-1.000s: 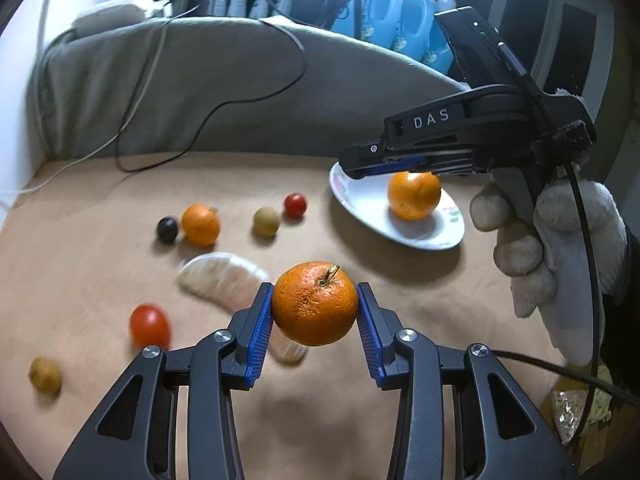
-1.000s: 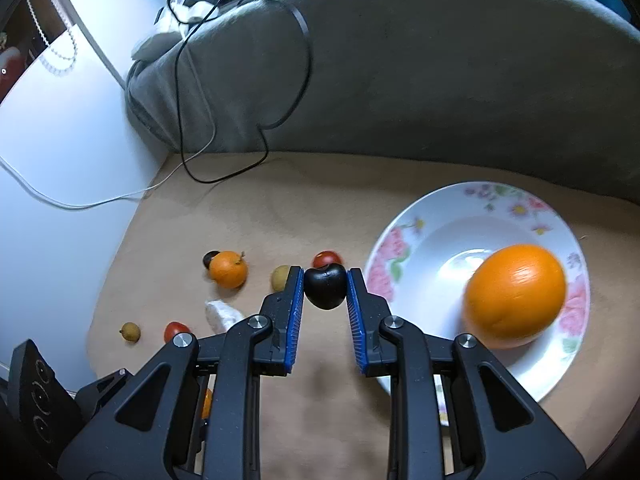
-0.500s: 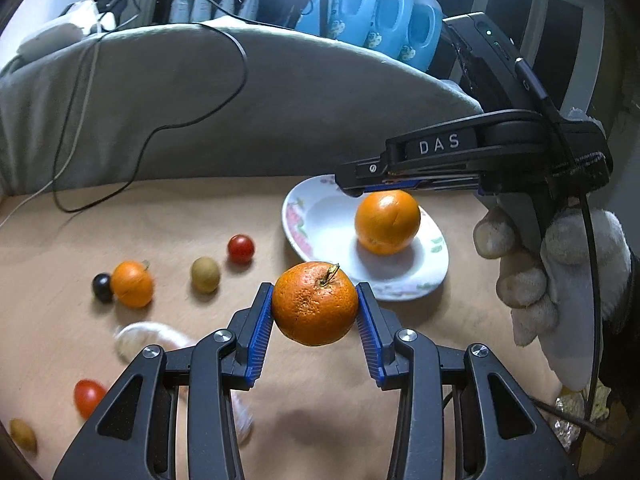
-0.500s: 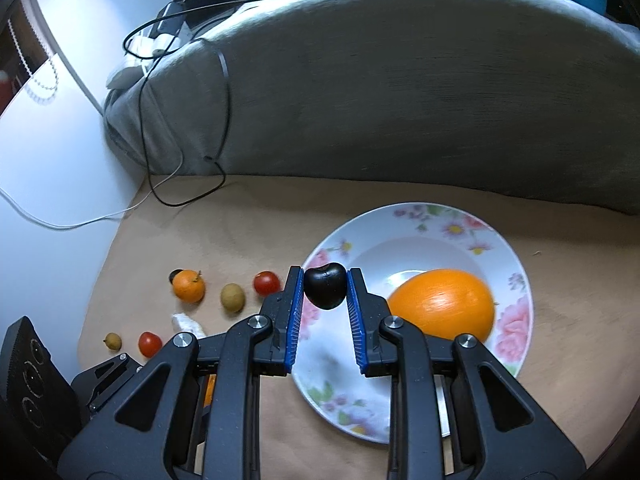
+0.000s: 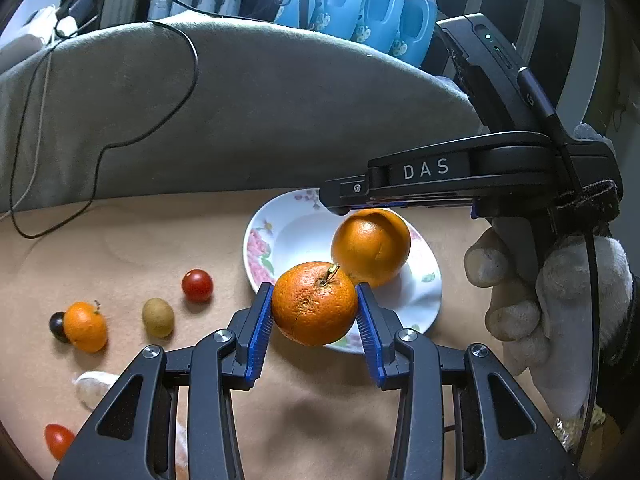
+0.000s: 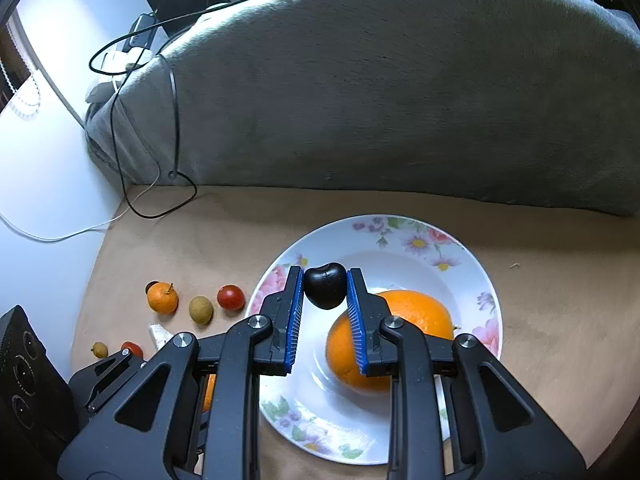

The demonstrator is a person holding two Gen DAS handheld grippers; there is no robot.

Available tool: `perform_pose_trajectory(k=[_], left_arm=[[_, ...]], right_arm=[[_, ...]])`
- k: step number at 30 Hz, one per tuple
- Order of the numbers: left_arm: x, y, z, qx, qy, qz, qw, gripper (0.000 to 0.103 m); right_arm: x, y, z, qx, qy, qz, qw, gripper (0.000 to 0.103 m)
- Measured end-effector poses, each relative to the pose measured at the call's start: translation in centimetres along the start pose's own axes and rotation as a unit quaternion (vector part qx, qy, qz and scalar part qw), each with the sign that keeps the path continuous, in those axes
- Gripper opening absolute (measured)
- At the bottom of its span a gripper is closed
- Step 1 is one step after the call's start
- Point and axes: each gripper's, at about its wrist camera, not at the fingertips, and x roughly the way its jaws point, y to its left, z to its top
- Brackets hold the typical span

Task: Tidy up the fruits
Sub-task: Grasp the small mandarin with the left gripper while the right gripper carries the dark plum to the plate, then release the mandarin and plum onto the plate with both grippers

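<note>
Dark cherry shows only in the right wrist view.

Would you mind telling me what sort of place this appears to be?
Probably a home room: a tan cloth-covered surface holds a floral white plate, with a grey blanket-draped hump and blue detergent bottles behind.
</note>
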Motion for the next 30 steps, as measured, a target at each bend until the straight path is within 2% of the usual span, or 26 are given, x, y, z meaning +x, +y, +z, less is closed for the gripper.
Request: perform_pose_trajectory(k=[18,20,21,23,27,30], left_arm=[[1.2,-0.6,0.3,0.002,0.011,-0.002,0.9999,0.040],[1.2,-0.6,0.4,0.001,0.009,-0.004,1.0000,0.050],[1.1,-0.5,0.6,0.000,0.007,-0.004,1.0000,0.054],[1.1,-0.8,0.7,0.003,0.003,-0.004,1.0000,0.056],[1.0,-0.9,0.7,0.005,0.003,-0.003,1.0000,0.056],[0.7,-1.1,0.6,0.006,0.001,0.000,1.0000,0.057]], right_arm=[[0.4,-1.2,0.3,0.012,0.001,-0.005,1.000,0.024],[0.3,-1.1,0.2,0.012,0.000,-0.006,1.000,0.026],[0.3,-1.1,0.2,0.011,-0.002,-0.007,1.000,0.033],[0.0,-1.0,0.2,0.009,-0.009,-0.010,1.000,0.054],[-0.6,-0.6,0.4,0.003,-0.021,-0.013,1.000,0.060],[-1.0,-0.3,0.4,-0.003,-0.028,-0.017,0.999,0.076]])
